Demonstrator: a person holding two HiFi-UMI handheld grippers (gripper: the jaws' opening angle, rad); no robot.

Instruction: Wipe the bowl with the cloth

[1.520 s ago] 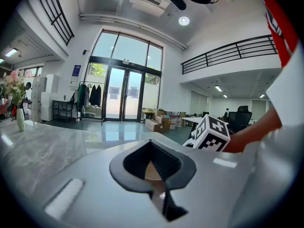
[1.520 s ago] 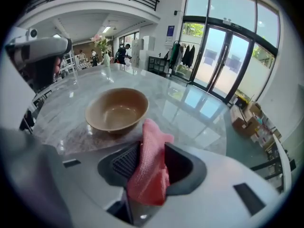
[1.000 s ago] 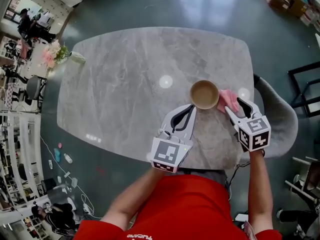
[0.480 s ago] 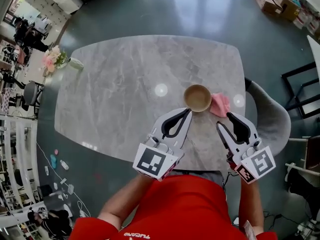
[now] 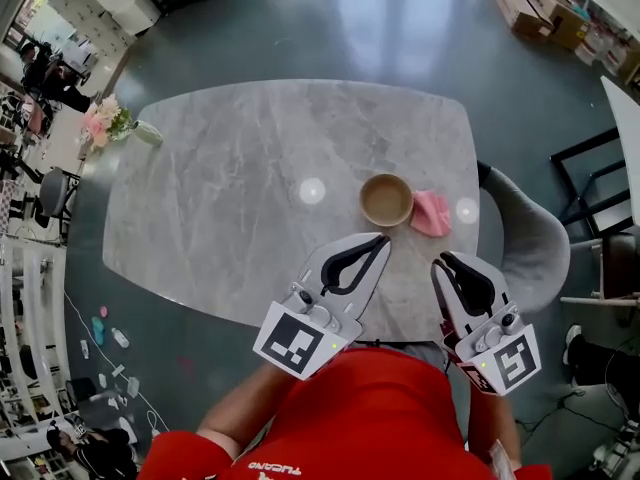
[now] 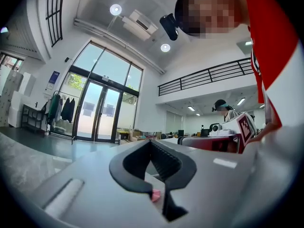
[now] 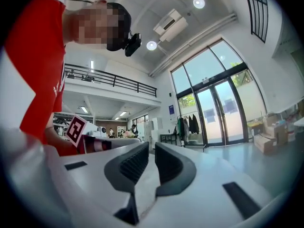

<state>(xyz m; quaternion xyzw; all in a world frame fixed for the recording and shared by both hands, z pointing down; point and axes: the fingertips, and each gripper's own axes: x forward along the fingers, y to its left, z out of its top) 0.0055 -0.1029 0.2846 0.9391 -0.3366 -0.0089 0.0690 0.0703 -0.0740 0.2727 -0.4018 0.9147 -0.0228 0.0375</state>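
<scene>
A round tan bowl (image 5: 386, 199) sits right of centre on the grey marble counter (image 5: 220, 168), with a crumpled pink cloth (image 5: 432, 213) just beside it on the right. Below them, the left gripper (image 5: 383, 238) is closed and empty. The right gripper (image 5: 443, 260) has just been closing and now leaves a narrow, empty gap. The lettering on the red shirt (image 5: 370, 408) seems too small to read.

We see bright daylight through tall windows (image 7: 223, 94), round ceiling lamps (image 6: 115, 9), glare spots on the table (image 5: 230, 188); edges bend and darken.

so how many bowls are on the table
1: the bowl stands on the table toward its right end, just left of the pink cloth. No other bowl shows in the head view.
</scene>
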